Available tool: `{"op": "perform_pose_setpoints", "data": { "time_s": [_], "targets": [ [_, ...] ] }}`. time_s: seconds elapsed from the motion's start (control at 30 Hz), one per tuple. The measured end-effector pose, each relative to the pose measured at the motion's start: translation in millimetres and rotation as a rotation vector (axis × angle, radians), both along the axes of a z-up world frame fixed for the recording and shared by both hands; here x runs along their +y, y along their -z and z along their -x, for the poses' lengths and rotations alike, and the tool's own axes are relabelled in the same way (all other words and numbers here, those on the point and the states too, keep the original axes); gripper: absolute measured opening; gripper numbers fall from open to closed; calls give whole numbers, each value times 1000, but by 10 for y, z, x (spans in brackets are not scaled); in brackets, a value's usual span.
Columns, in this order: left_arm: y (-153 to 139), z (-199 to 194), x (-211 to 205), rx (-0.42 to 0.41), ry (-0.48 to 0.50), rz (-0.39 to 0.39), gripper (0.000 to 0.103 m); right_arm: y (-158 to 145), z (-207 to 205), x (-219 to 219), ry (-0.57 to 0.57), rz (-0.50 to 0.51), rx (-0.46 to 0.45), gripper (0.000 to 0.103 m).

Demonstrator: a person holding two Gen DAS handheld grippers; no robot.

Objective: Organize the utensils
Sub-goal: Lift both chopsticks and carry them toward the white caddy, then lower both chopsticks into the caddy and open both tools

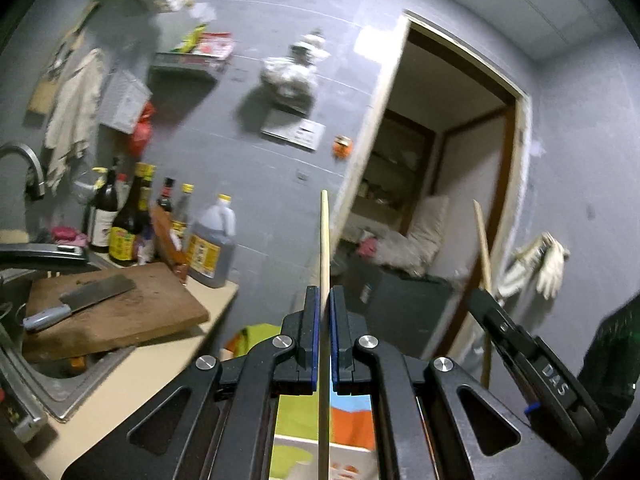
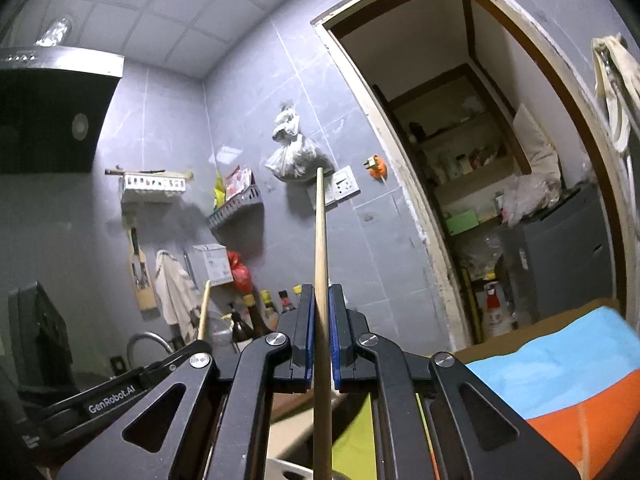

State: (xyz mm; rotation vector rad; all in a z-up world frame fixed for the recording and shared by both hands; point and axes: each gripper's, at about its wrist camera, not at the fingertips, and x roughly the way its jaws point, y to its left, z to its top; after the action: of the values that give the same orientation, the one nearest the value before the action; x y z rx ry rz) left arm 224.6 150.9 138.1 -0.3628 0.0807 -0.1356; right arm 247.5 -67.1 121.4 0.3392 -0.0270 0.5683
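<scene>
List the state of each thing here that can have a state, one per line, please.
Left claw: shut on left chopstick, which points up.
Right claw: shut on right chopstick, also upright.
Cleaver: lying flat on cutting board.
Doorway: open.

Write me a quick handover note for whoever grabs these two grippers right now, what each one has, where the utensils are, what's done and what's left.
Left gripper: shut on a chopstick, stick pointing up.
Right gripper: shut on a second chopstick, also upright.
Both are raised in the air, side by side, facing the tiled wall and doorway.
The cleaver lies on the cutting board by the sink, untouched.
Done: both chopsticks picked up.
Left: put them away; no holder is clearly visible, so find one first.
</scene>
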Motion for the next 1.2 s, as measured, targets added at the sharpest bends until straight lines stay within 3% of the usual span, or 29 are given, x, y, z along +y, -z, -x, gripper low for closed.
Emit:
{"op": "perform_pose_setpoints", "data": {
  "time_s": [0.13,0.37,0.73,0.93,1.2],
  "targets": [
    [80,-74,234,-4,-48,36,3,123,-61,103,29,-32,6,5],
    [251,-122,298,-16,-94,69,3,280,-18,204,103,-46,-31,5],
    [493,-86,195,-42,-142,15,3,445,-4,231,122,-70,-64,5],
    [577,-66,185,-49,-158,14,3,486,28,326,152,-20,-76,5],
    [757,-72,-2,-11,-164,-70,3,647,51,413,158,52,-71,5]
  ]
}}
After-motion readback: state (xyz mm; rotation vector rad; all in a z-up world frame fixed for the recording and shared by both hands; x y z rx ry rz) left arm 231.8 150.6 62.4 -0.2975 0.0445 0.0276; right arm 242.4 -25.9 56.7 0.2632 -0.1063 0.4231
